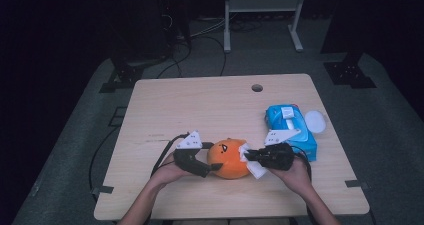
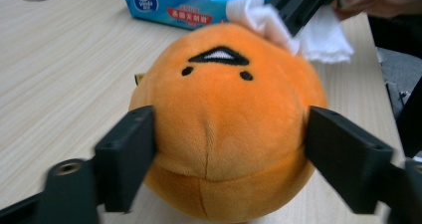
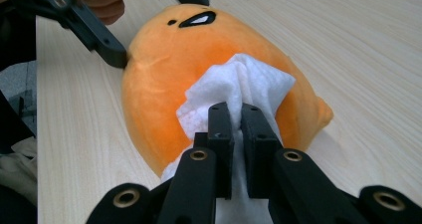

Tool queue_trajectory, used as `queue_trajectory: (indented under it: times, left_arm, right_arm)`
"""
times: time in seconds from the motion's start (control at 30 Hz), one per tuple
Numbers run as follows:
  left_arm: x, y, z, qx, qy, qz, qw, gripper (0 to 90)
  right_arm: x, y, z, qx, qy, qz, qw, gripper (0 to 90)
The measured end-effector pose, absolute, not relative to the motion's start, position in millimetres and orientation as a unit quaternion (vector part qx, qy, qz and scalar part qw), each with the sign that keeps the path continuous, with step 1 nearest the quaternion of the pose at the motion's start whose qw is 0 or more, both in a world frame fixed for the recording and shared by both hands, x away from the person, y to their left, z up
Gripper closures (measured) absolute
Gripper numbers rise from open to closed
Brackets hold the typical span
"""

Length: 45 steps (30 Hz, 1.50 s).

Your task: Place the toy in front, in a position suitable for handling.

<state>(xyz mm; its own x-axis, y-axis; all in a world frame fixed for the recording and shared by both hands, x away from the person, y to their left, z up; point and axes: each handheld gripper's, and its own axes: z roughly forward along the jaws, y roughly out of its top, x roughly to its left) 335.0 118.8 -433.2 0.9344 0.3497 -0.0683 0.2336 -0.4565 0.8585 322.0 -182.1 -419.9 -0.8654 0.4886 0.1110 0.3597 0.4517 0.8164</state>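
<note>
A pale wooden table [image 1: 210,105] stands in a dark room. At its near edge the left gripper [image 1: 209,169] clamps its two jaws against the sides of an orange plush toy [image 1: 229,159]. The right gripper [image 1: 248,156], jaws closed on a white wipe [image 3: 239,87], presses it against the toy, with a blue pack of wipes [image 1: 292,127] just behind.
</note>
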Motion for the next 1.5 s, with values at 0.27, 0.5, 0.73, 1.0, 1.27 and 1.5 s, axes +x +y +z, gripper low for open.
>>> queue_trajectory:
  times: [0.27,0.5,0.73,1.0,1.27,1.5]
  left_arm:
    - [333.2,109.8,-432.0,0.849,0.165,0.071,0.498,28.8]
    - [334.6,113.1,-436.4,0.849,0.169,0.07,0.496,29.3]
    - [338.4,119.0,-439.8,0.847,0.178,0.064,0.497,29.1]
    - [341.9,120.6,-440.9,0.83,0.202,0.035,0.518,24.1]
    - [336.3,111.2,-438.7,0.835,0.185,0.054,0.514,25.8]
    - [340.6,117.6,-443.3,0.836,0.196,0.051,0.51,26.1]
  right_arm:
    - [302.7,-142.9,-406.9,0.19,0.858,0.47,0.081,83.6]
    - [309.6,-146.7,-408.0,0.198,0.857,0.467,0.091,83.6]
    - [324.2,-185.9,-415.7,0.258,0.845,0.455,0.107,83.5]
    - [317.5,-184.8,-417.8,0.251,0.854,0.443,0.107,83.4]
    - [300.4,-150.9,-410.7,0.187,0.862,0.466,0.076,83.4]
    - [308.2,-162.0,-410.9,0.204,0.858,0.463,0.087,83.4]
